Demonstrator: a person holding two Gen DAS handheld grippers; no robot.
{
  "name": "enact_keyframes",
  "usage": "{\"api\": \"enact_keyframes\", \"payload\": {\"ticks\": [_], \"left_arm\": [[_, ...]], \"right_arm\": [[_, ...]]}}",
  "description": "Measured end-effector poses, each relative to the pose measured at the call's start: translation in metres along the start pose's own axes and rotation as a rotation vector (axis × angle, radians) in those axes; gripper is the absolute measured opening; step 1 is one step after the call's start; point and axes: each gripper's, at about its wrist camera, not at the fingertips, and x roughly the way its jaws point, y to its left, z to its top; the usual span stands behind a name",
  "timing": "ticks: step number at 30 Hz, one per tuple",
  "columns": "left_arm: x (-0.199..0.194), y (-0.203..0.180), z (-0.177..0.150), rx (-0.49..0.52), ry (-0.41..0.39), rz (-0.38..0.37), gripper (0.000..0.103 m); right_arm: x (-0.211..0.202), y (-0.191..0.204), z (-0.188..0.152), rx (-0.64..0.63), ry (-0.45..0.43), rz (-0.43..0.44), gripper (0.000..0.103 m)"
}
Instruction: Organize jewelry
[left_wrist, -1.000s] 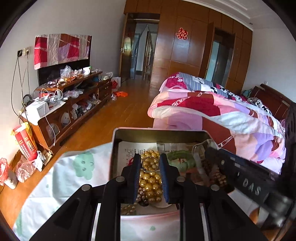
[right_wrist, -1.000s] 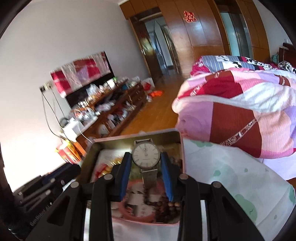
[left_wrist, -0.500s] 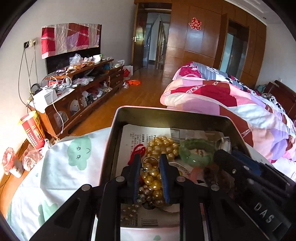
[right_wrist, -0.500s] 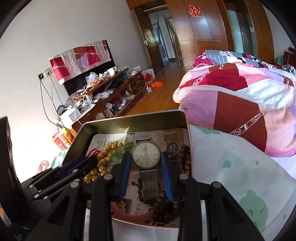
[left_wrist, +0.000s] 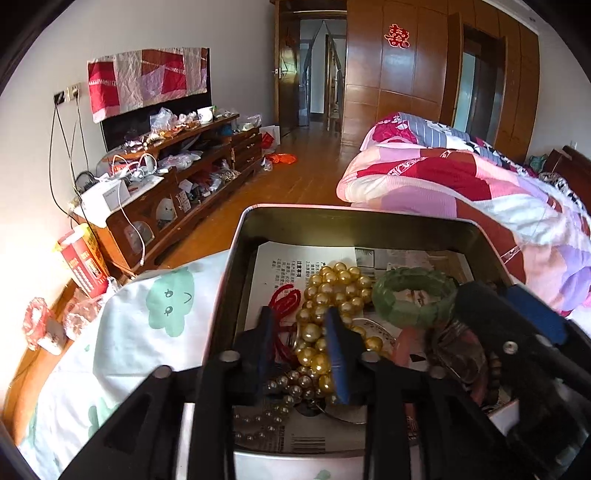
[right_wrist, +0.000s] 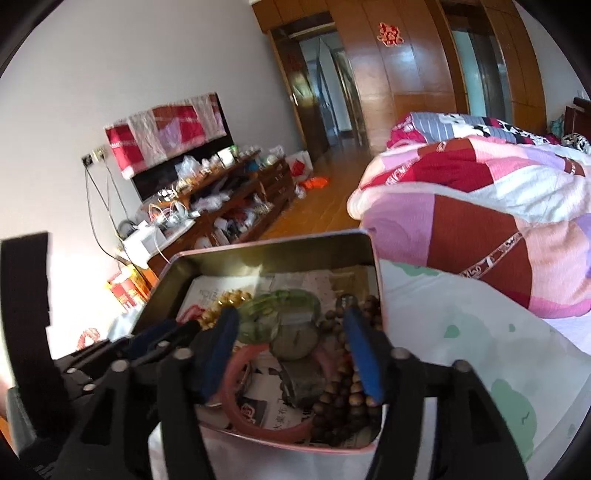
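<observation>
With both grippers down in the metal tin (left_wrist: 240, 258), the watch (right_wrist: 295, 338) lies flat on the paper lining between the right gripper (right_wrist: 290, 321) fingers, touching neither. Right jaws spread wide, holding nothing. Left gripper (left_wrist: 300, 325) sits over the gold bead strand (left_wrist: 332, 295): beads lie between its fingers, jaws partly apart, no grip visible. Green bangle (left_wrist: 413, 297) sits just right of the left fingers.
</observation>
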Motion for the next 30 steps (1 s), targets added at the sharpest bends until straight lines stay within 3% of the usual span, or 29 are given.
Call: {"api": "enact_keyframes", "payload": {"ticks": [2,4,7,15,20,30], "left_arm": [[-0.004,-0.002,-0.001,-0.003,-0.014,-0.027,0.061],[-0.012,-0.001,-0.003,-0.028,-0.04,-0.036,0.068],[-0.023,-0.001,-0.003,-0.033,-0.058,-0.034,0.07],[-0.073,0.007,-0.02,-0.06,-0.164,0.034,0.072],[-0.112,0.014,-0.042,-0.065,-0.267,0.088,0.083],[-0.145,0.02,-0.064,-0.087,-0.37,0.159,0.085]], "right_arm": [[-0.005,-0.001,0.001,0.007,-0.02,-0.007,0.076],[-0.013,-0.004,0.002,0.025,-0.055,-0.008,0.08],[-0.03,-0.014,0.001,0.087,-0.109,-0.037,0.095],[-0.067,-0.02,-0.009,0.148,-0.161,-0.116,0.096],[-0.103,-0.011,-0.021,0.121,-0.248,-0.161,0.101],[-0.141,0.014,-0.039,0.01,-0.408,-0.213,0.103]]}}
